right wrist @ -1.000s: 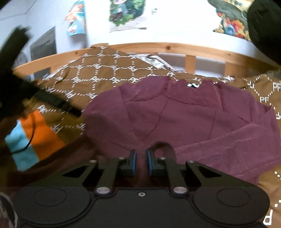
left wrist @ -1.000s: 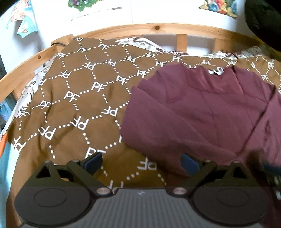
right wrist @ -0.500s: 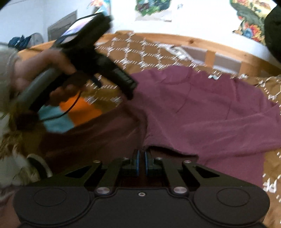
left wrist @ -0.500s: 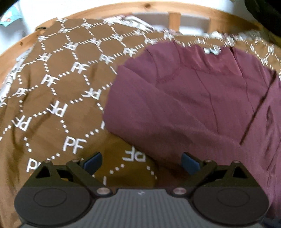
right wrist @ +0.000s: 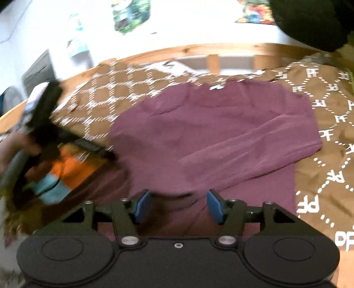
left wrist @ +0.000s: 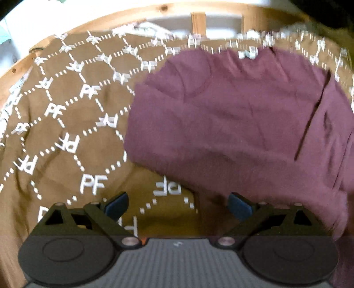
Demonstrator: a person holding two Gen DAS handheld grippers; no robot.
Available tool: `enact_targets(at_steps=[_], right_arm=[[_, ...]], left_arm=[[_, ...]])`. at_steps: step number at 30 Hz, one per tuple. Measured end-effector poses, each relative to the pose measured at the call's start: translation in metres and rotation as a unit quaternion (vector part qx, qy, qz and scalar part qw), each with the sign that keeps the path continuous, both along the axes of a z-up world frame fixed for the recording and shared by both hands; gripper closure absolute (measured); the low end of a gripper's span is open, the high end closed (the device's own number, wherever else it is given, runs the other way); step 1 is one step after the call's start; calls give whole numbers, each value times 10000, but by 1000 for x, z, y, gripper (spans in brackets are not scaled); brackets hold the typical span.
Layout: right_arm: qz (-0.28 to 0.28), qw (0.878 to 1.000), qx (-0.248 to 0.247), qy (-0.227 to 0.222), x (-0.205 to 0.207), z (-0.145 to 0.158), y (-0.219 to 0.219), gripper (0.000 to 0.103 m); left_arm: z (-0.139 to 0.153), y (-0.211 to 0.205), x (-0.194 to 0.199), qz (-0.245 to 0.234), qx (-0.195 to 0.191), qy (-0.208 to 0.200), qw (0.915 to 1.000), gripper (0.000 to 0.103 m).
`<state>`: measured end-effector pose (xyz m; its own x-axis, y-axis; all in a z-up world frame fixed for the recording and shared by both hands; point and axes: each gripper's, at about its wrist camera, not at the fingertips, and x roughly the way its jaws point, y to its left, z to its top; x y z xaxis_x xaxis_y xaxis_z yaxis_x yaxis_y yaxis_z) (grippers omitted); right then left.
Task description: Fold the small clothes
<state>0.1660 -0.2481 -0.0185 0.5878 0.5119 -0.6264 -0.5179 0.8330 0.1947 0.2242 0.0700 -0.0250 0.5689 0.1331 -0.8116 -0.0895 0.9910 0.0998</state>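
Observation:
A maroon long-sleeved top (left wrist: 232,119) lies spread on a brown bedspread (left wrist: 66,115) printed with white PF letters. In the left wrist view my left gripper (left wrist: 178,205) stands open low over the bedspread, just short of the top's near left edge; nothing sits between its blue pads. In the right wrist view the maroon top (right wrist: 212,137) has a sleeve folded across it. My right gripper (right wrist: 178,205) is at the top's near hem, its jaws opening; cloth lies under the gap, and the pads do not press on it. The left gripper (right wrist: 48,124), held in a hand, appears blurred at the left.
A curved wooden bed rail (right wrist: 199,52) runs along the far side, with a white wall and posters behind. An orange and teal cloth (right wrist: 64,175) lies near the left gripper. A dark object (right wrist: 309,20) hangs at the top right.
The right gripper's jaws have parted from shut, letting go of the hem. The right view has shifted sideways and rolled. The left gripper has stayed open and close to the top's left edge.

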Motion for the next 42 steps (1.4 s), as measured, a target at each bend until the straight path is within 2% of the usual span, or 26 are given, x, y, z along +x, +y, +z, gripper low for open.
enact_targets(at_steps=[5, 8, 10, 11, 12, 15, 18, 20, 25, 28, 30, 32, 34, 36, 39, 41, 42], right_arm=[[-289, 9979, 203, 550, 35, -20, 2, 47], [-209, 9952, 324, 897, 41, -33, 10, 54], [-129, 9954, 264, 910, 37, -37, 16, 76], [-82, 9963, 163, 836, 34, -38, 18, 93], [-50, 9973, 59, 731, 29, -36, 22, 96], [-53, 9999, 7, 130, 22, -16, 15, 98], [-119, 9982, -179, -554, 21, 10, 6, 98], [-121, 9981, -258, -539, 28, 11, 1, 98], [-187, 9990, -401, 81, 43, -24, -3, 97], [-405, 9982, -414, 162, 39, -32, -4, 82], [-578, 9972, -455, 125, 36, -30, -3, 52], [-623, 9969, -462, 98, 32, -31, 0, 39], [-666, 9958, -627, 101, 31, -33, 4, 35], [-728, 9936, -867, 33, 29, -38, 6, 28], [-840, 9891, -1210, 75, 30, -48, 5, 15], [-915, 9881, -1233, 102, 27, -49, 1, 14], [-943, 9874, -1268, 89, 26, -49, 0, 13]], left_arm=[[31, 16, 24, 190, 157, -628, 9977, 4], [34, 20, 56, 87, 348, -688, 9970, 4], [27, 21, 77, 70, 485, -635, 9968, 4], [21, 21, 86, 62, 549, -597, 9967, 4], [14, 22, 95, 17, 603, -564, 9966, 7], [-2, 22, 112, 35, 698, -515, 9962, 8], [-15, 22, 118, 85, 564, -473, 9973, 8], [-22, 22, 121, 67, 516, -523, 9973, 8], [-36, 18, 129, 138, 753, -416, 9962, 7], [-29, 17, 122, 282, 625, -639, 9956, 7], [-23, 22, 109, 504, 176, -910, 9944, 7], [-21, 24, 92, 707, -341, -1046, 9914, 6], [-22, 20, 77, 841, -450, -1121, 9891, 5], [-25, 9, 62, 699, -294, -1220, 9896, 2], [-38, -10, 54, 327, 137, -966, 9947, 1], [-48, -21, 56, 223, 574, -749, 9953, 1], [-49, -24, 57, 179, 675, -775, 9945, 1]])
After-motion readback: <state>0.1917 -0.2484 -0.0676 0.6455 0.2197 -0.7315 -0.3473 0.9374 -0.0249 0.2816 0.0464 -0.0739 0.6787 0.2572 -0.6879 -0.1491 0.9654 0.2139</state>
